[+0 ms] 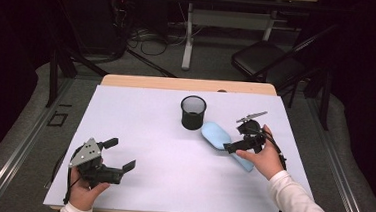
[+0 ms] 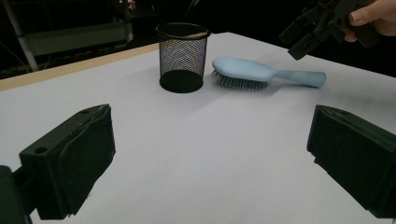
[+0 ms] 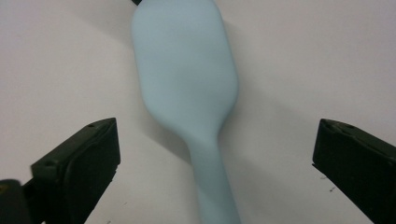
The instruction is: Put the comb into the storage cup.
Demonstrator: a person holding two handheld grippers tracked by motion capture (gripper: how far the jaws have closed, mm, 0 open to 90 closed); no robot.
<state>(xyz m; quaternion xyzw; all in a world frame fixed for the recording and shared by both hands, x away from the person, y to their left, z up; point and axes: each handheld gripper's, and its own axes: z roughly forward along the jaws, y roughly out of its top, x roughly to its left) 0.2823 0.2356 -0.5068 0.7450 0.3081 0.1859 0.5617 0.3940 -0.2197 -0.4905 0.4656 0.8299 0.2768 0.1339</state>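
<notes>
- Table (image 1: 139, 132): white top, wood strip along the far edge. Holds 2 objects, both in the right-centre part.
- Mesh cup (image 1: 193, 112): black, upright, open mouth up, standing just beyond the brush head; from the left gripper view the 2 look close but I cannot tell whether they touch.
- Hairbrush (image 1: 217, 136): pale blue, lying flat, bristles down, smooth back up. Long axis runs on a diagonal, head toward the cup, handle toward the person's right hand.
- Right gripper (image 1: 243, 140): hovers directly over the brush, jaws spread wide, nothing between them yet. In the right gripper view the handle (image 3: 212, 186) runs up the middle of the gap, 1 jaw to each side, so the jaws straddle the neck where head meets handle. The closing line crosses the long axis squarely.
- Left gripper (image 1: 117, 156): jaws parted and empty, low over the near-left table, well apart from brush and cup.
- Judgement: the right hand is plainly the nearer. The next move looks like a straight drop onto the handle, then closing across its narrow width. Risk: a pinch too near the wider head could slip off the rounded back.
</notes>
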